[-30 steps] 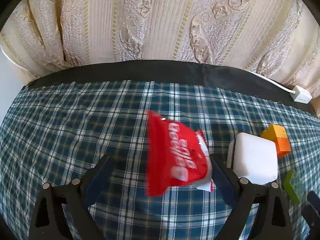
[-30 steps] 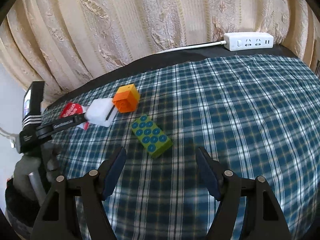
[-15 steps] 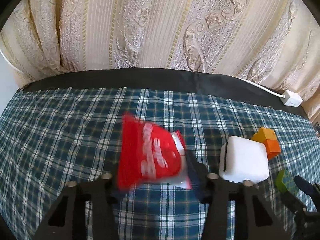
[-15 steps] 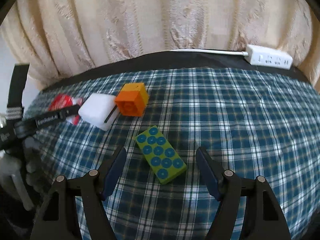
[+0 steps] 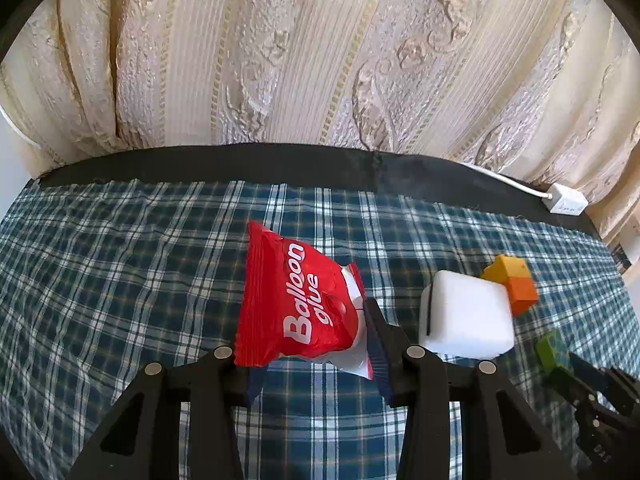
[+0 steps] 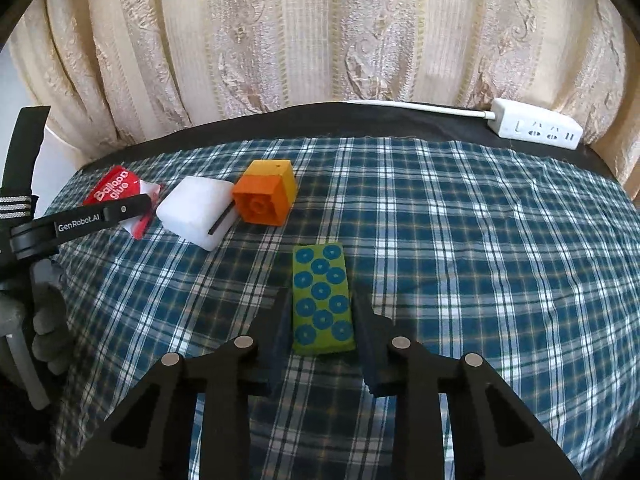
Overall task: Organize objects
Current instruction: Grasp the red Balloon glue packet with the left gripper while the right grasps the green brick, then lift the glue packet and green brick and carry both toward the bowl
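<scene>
The left gripper (image 5: 312,344) has its jaws clamped on the red plastic "Balloon glue" packet (image 5: 294,300), which tilts up off the blue-and-white plaid cloth (image 5: 120,280) covering the desk. Just right of the packet sits the white rounded foam cube (image 5: 466,320), and touching the cube's far right corner is the orange-and-yellow plastic block (image 5: 514,284). The right gripper (image 6: 322,344) has its jaws closed in around the green rectangular brick with blue studs (image 6: 322,300); whether they press its sides I cannot tell. The brick lies flat on the cloth, nearer than the orange-and-yellow block. Far right of the block, a white power strip (image 6: 536,130) lies against the cream patterned curtain (image 6: 320,32).
</scene>
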Demonstrator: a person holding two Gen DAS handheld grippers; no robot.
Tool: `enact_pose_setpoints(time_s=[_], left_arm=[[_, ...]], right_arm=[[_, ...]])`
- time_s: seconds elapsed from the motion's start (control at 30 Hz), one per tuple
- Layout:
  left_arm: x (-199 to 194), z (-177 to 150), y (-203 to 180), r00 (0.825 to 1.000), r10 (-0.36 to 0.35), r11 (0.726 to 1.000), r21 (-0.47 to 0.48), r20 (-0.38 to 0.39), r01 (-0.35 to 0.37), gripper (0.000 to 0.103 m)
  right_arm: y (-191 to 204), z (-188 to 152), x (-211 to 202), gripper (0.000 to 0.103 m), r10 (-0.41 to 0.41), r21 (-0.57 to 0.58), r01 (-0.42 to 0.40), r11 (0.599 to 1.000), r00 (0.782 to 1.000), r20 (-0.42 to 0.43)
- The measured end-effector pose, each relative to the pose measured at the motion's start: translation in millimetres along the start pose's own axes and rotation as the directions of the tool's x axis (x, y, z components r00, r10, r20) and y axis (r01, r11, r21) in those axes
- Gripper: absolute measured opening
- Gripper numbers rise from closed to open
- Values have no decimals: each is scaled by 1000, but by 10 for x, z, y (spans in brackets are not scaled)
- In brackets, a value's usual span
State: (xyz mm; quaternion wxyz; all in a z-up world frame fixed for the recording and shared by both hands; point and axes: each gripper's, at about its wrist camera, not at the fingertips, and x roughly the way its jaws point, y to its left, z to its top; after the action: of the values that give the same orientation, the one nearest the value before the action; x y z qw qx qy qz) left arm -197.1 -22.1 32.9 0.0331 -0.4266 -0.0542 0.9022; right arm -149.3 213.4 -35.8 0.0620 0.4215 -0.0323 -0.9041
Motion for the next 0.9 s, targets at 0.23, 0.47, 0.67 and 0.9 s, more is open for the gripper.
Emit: enact_pose_setpoints(time_s=[0.23,0.47,0.67,0.9], left_arm=[[-106,-5,-37,999,-26,1000,10,20,25,45],[-202,-22,-125,998,-51,998,28,33,50,45],[-272,-30,-200,997,-66,997,39,40,64,45],[-348,-52,-317,995,-89,994,63,47,86,45]], right_arm=[[-7,-69,-154,30,16,30,-16,999,1000,13],[18,-165,-367,30,21,39,-22,999,999,30],[17,-337,-423,30,-13,29,13,999,1000,0],[-10,-406,-411,30,-38,44,38,998,999,-15]])
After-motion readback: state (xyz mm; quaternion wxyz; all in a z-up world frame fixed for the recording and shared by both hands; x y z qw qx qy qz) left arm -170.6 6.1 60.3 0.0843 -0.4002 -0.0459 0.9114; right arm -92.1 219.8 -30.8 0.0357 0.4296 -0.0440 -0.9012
